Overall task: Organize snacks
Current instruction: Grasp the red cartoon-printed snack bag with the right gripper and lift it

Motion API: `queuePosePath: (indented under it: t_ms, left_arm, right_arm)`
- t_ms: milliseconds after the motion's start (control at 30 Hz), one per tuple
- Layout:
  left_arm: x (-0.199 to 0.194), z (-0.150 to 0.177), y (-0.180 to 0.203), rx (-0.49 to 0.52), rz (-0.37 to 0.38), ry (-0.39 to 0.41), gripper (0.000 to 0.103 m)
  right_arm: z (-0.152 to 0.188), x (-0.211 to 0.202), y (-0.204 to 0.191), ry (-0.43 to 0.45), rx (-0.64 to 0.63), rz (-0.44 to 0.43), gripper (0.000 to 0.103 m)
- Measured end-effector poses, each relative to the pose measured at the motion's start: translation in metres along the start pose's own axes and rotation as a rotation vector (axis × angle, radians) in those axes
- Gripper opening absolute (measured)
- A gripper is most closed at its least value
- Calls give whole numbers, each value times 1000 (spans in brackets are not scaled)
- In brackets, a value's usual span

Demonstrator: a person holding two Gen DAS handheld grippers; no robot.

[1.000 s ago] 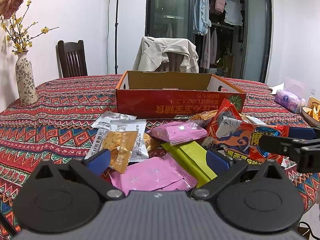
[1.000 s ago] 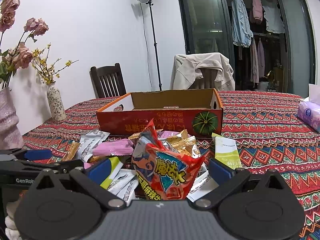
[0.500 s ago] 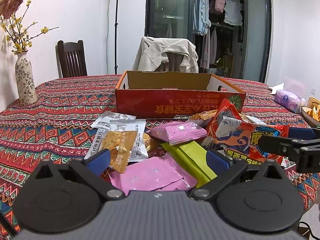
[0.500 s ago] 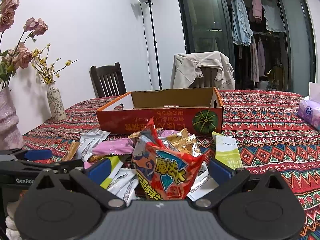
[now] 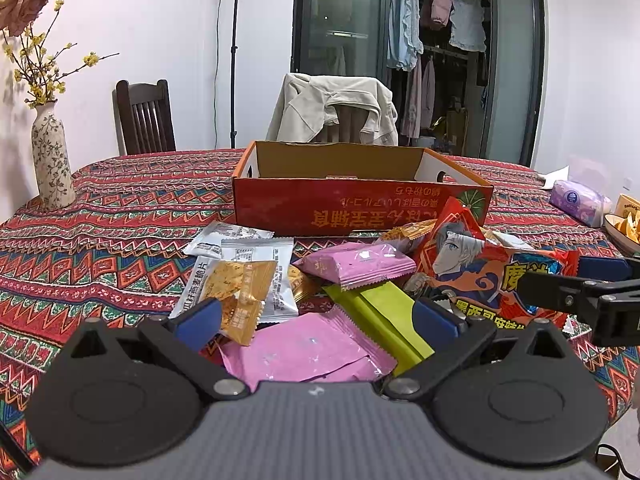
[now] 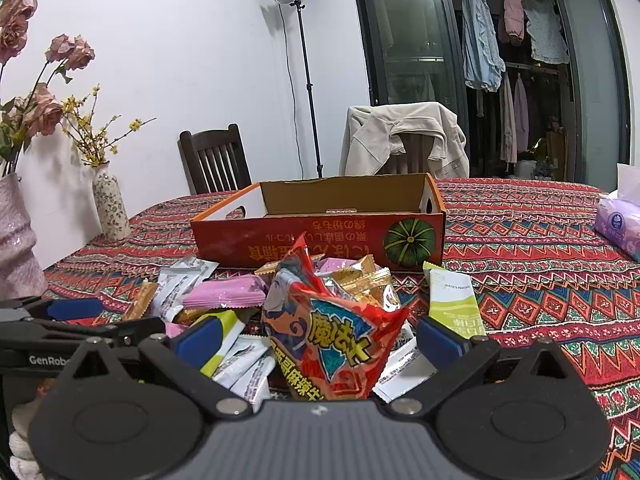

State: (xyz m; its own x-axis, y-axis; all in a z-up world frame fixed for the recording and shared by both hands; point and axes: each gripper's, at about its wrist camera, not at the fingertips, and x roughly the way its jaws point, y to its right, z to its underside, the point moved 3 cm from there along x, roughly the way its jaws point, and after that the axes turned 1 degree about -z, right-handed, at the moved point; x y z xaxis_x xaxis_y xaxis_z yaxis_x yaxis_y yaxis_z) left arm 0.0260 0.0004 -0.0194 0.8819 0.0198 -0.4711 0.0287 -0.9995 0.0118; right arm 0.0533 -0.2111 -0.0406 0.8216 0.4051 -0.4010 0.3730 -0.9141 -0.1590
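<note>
Left wrist view: my left tool [image 5: 316,320] is spread wide and grasps nothing, low centre of frame over a flat pink packet [image 5: 304,350] and a green packet [image 5: 380,320] in the snack pile on the table [image 5: 100,240]. The red cardboard box [image 5: 360,208] sits mid-frame beyond the pile; the part of its inside I can see is bare. Only this view shows a dish of orange pieces [image 5: 626,230] at the right edge.

Right wrist view: my right tool [image 6: 318,338] is also released, its fingers on either side of the red cartoon snack bag [image 6: 332,344] without touching. Only here: a pink vase [image 6: 18,248] at far left.
</note>
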Motion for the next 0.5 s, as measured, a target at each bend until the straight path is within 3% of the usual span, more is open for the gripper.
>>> queuePosePath:
  t_ms: [500]
  left_arm:
    - [2,-1,-3,-2,-17,-8,103]
  right_arm:
    - [1,20,11,-14,-22,36,101]
